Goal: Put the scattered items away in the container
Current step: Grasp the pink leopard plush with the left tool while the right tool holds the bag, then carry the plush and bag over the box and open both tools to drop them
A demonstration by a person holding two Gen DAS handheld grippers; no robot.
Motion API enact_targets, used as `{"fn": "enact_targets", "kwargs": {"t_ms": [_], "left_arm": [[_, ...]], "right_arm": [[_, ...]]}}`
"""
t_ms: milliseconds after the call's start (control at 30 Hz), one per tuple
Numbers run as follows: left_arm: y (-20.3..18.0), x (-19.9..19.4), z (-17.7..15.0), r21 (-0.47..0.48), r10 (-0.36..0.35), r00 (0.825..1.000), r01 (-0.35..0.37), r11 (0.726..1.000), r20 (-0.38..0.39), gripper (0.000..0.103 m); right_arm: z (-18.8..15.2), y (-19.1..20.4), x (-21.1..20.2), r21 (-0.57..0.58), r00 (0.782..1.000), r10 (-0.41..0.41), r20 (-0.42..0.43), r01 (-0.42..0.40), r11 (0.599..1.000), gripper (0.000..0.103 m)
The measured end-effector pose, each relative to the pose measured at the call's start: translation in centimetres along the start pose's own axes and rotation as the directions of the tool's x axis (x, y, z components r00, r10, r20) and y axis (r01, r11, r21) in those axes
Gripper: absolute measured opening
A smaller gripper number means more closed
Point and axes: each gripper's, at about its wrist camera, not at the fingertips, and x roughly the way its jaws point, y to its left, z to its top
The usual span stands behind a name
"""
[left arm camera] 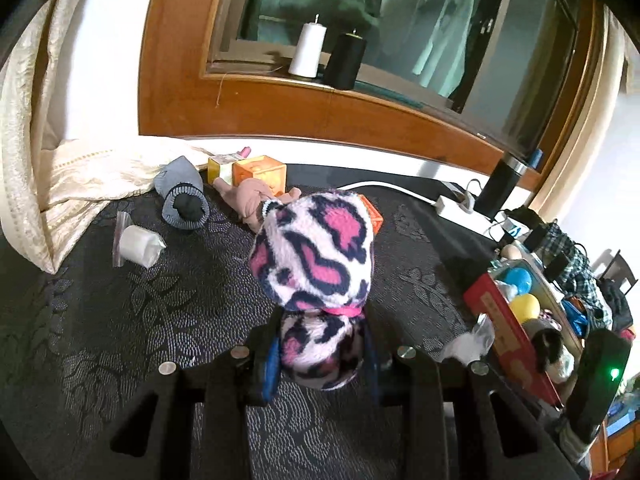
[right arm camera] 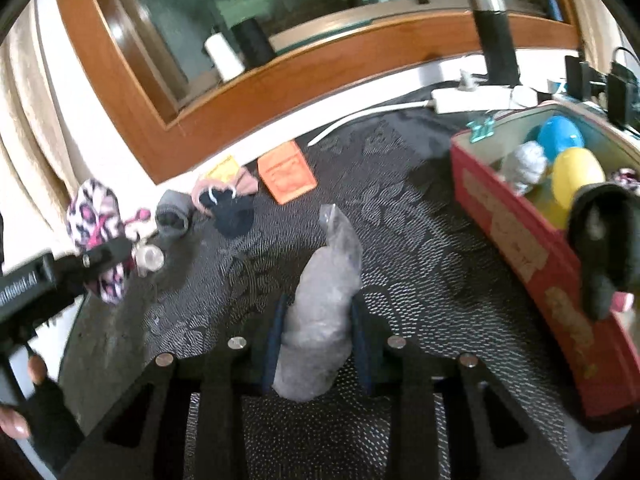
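**A:** What is the biggest thing you see?

**B:** The tabletop, covered in a dark cloth with a woven leaf pattern, running up to a wooden window frame. On my right stands the long red cardboard box, the container. Inside it I see a blue plastic ball, a yellow plastic ball just beside it, and a small grey-white bundle against them. A black fuzzy item hangs over its near wall.

**A:** And your left tongs?

**B:** My left tongs are pinching a fluffy pink, white and navy leopard-print sock. It bulges up ahead of the fingers, lifted off the cloth, well apart from the box.

**A:** The right?

**B:** My right tongs are clamped on a clear plastic bag stuffed with pale wadding. Its loose top points away from me. It sits left of the box, not inside it. This view is somewhat blurred.

**A:** What lies scattered?

**B:** Near the window frame, a grey rolled sock with a dark core, a peach-coloured cloth piece and an orange plastic cube. Closer to me on the left lies a small clear zip bag with white filling. A white thread spool and a black one stand on the sill.
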Motion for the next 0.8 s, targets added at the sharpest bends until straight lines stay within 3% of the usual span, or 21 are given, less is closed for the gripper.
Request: {"fn": "enact_targets", "kwargs": {"t_ms": [167,400,500,700,800], "left_arm": [[-1.3,-0.9,-0.7,0.027,-0.020,1.000,0.020,0.999,0.003,0.035],[-5.0,-0.5,-1.1,0.080,-0.081,0.997,0.082,0.993,-0.012,0.035],[-6.7,-0.4,-1.5,0.108,-0.099,0.995,0.102,0.989,-0.025,0.035],[-8.3,-0.3,-2.0,0.136,-0.106,0.994,0.111,0.984,-0.040,0.035],[-8.7,-0.3,-2.2,0.144,-0.103,0.994,0.108,0.984,-0.043,0.035]], "right_arm": [[1.0,-2.7,-5.7,0.039,0.991,-0.057,0.117,0.053,0.998,0.034],[2.3,-8.6,-13.0,0.114,0.949,-0.209,0.238,0.186,0.976,0.034],[2.1,-10.8,-14.3,0.154,0.949,-0.208,0.235,0.175,0.972,0.034],[3.2,-10.7,-12.8,0.130,0.978,-0.059,0.200,0.034,0.991,0.034],[4.0,-10.2,-11.0,0.081,0.984,-0.082,0.158,0.070,0.994,0.034]]}}
